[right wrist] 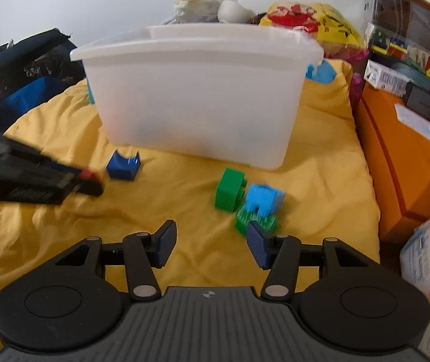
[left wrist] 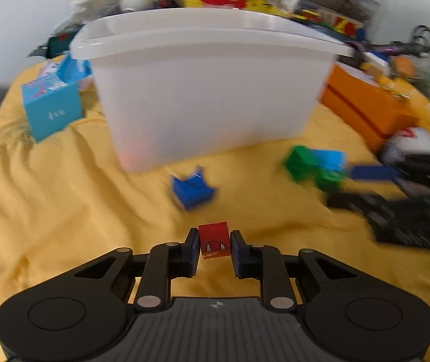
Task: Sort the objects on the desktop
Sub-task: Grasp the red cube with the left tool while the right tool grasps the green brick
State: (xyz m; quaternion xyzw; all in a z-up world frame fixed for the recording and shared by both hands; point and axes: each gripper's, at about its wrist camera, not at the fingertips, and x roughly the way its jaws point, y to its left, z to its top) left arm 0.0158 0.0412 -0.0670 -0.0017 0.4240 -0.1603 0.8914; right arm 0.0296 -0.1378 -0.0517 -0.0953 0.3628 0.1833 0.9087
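Cloth [left wrist: 64, 211] of yellow covered the counter, and on it the translucent white bin [left wrist: 209, 90] stood as the largest thing and the landmark for all else. Well to the right of the bin sat an orange box [right wrist: 411, 166]; at the bin's left corner, a light-blue carton [left wrist: 52, 108]. In front of the bin, toward the cameras, lay a dark-blue notched block [right wrist: 123, 166], and further right a cluster of one green block [right wrist: 230, 193], one light-blue block [right wrist: 264, 199] and a studded green piece [right wrist: 255, 221], touching one another. Smallest was the red cube [left wrist: 214, 239], clenched between the jaws of the left gripper [left wrist: 214, 252] and lifted in front of the bin, below its rim; the bin's opening lay ahead and above, so a drop would seemingly call for a rise and a forward reach. The right gripper [right wrist: 212, 247] hung released and empty, its right finger just beside the studded piece, the nearer hand for that cluster.
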